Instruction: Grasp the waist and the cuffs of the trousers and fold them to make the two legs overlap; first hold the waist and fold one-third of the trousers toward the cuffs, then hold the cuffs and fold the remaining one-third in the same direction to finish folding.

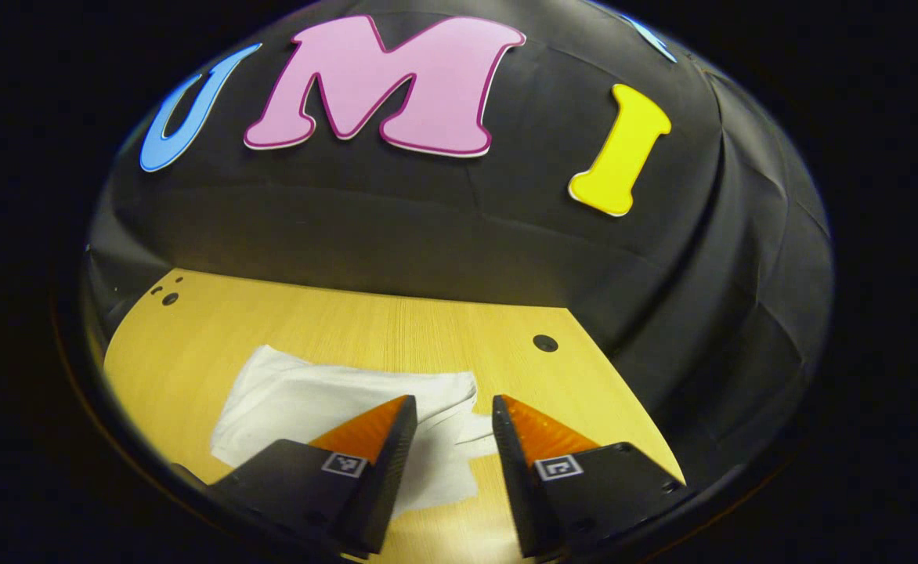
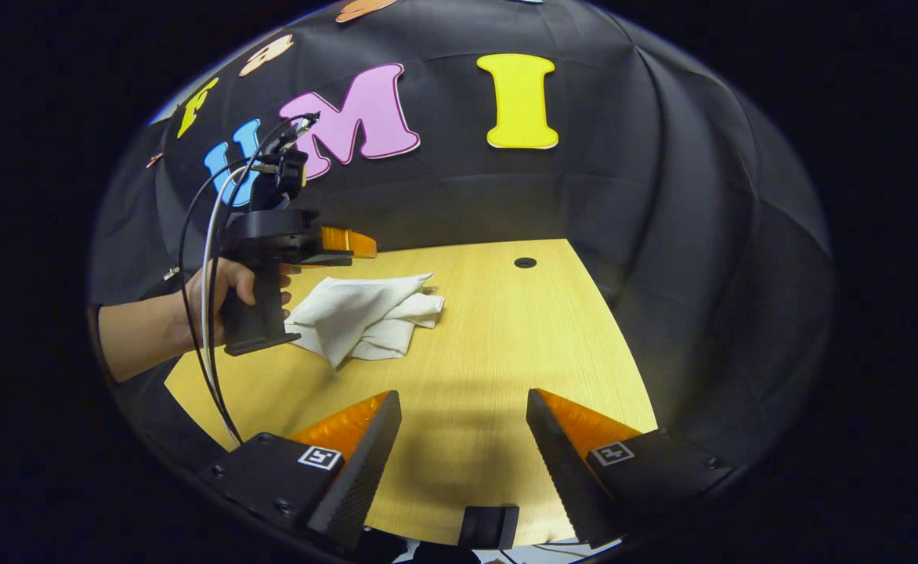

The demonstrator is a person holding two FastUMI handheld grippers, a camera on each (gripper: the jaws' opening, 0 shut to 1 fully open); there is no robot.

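White trousers (image 1: 334, 407) lying bunched on the wooden surface (image 1: 365, 321), long axis running roughly left to right across the left gripper view, far edge toward the booth wall. Left tongs (image 1: 454, 427) hovering right over the near right end of the cloth, fingers spread apart with nothing between them, the gap framing a loose flap of fabric. No contact to report; just above the cloth, by the look of it.

Over in the right gripper view: trousers (image 2: 369, 313) sitting well ahead and off to the left, rumpled, one corner pointing toward the near edge of the surface (image 2: 506, 337). Right tongs (image 2: 464, 427) wide open too, empty, over bare wood, well apart from the garment. Left tongs (image 2: 345, 241) seen side-on above the cloth's far left part, held by a hand (image 2: 228, 294) wrapped round the grip, cables trailing off.

Judgement call: left side clearly nearer, practically on top of the fabric; right side with ground to cover, forward and leftward. Cannot tell which end is waist and which is cuffs from this heap. Fold looking not yet started in any tidy sense, legs not visibly laid flat over each other.
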